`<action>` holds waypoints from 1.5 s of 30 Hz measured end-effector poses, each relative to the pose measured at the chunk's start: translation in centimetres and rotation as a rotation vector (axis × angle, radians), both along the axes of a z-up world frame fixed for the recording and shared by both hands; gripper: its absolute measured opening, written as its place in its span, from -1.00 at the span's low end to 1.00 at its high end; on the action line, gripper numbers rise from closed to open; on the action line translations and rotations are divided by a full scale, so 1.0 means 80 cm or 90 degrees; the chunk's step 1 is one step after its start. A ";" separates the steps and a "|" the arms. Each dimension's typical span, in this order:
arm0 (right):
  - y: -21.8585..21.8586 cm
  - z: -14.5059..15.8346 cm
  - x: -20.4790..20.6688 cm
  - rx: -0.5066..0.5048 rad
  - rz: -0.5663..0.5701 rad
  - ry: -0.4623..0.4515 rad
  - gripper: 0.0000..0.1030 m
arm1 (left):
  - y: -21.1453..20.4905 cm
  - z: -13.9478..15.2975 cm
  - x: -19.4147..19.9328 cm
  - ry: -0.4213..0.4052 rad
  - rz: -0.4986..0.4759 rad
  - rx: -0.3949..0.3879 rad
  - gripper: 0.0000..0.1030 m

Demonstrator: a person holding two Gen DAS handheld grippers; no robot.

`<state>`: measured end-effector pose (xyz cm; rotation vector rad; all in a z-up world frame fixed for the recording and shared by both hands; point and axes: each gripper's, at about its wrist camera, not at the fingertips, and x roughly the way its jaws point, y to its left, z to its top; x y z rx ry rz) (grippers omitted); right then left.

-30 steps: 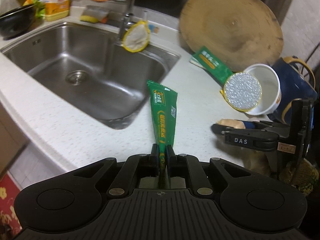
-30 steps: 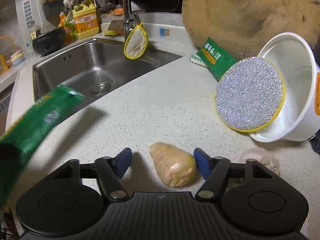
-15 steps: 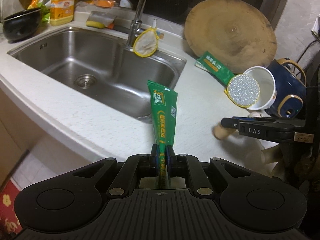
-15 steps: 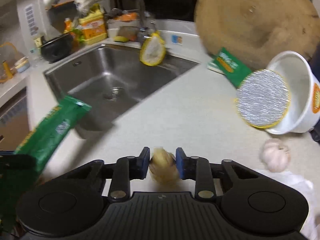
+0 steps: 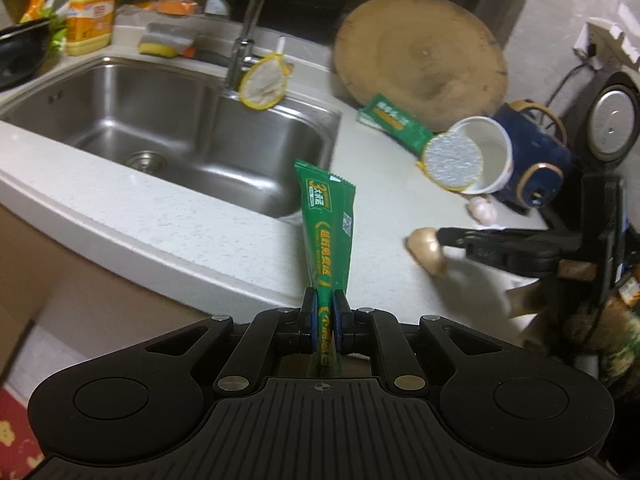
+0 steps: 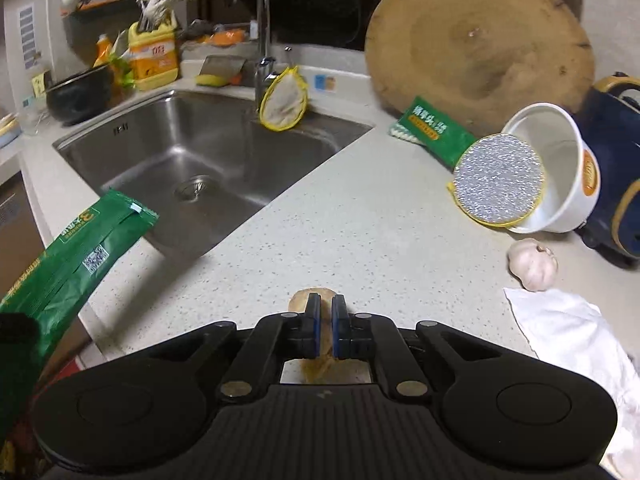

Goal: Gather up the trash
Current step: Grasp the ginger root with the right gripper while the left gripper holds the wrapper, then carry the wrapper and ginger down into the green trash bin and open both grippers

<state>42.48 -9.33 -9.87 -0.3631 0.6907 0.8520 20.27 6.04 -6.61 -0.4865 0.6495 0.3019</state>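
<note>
The left gripper [image 5: 325, 312] pinches a green wrapper [image 5: 326, 220] (upright). The right gripper [image 6: 325, 320] clamps a tan lump [image 6: 320, 356] above the counter [image 6: 360, 232]

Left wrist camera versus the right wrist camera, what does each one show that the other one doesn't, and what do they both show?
Only the left wrist view shows the right gripper from the side, shut on the tan lump, and the round appliance behind. Only the right wrist view shows the white tissue beside the garlic. Both show the sink, the round wooden board, the tipped white cup and the green wrapper shut in the left gripper.
</note>
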 end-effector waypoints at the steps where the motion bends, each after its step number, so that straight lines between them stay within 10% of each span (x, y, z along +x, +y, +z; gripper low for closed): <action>1: -0.002 -0.002 -0.001 0.002 -0.002 -0.007 -0.89 | 0.000 0.000 0.002 -0.007 -0.006 -0.007 -0.79; 4: -0.006 -0.004 -0.002 -0.004 0.000 -0.025 -0.73 | -0.002 0.003 0.018 -0.022 -0.016 -0.020 -0.79; 8: -0.018 -0.003 0.007 0.008 0.006 -0.005 0.44 | -0.005 0.002 0.049 -0.020 -0.026 -0.019 -0.79; 19: -0.005 -0.028 0.025 0.024 0.064 0.034 0.41 | -0.017 -0.010 0.107 0.016 0.001 -0.006 -0.79; 26: 0.004 -0.033 0.038 0.004 0.064 0.059 -0.28 | -0.015 -0.012 0.104 0.027 0.023 0.003 -0.78; 37: 0.024 0.011 -0.048 0.055 0.109 0.075 -0.28 | 0.017 -0.008 -0.004 0.021 0.056 0.057 -0.78; 45: 0.079 0.003 -0.152 0.037 0.157 0.128 -0.28 | 0.061 -0.056 -0.095 0.057 0.089 -0.002 -0.78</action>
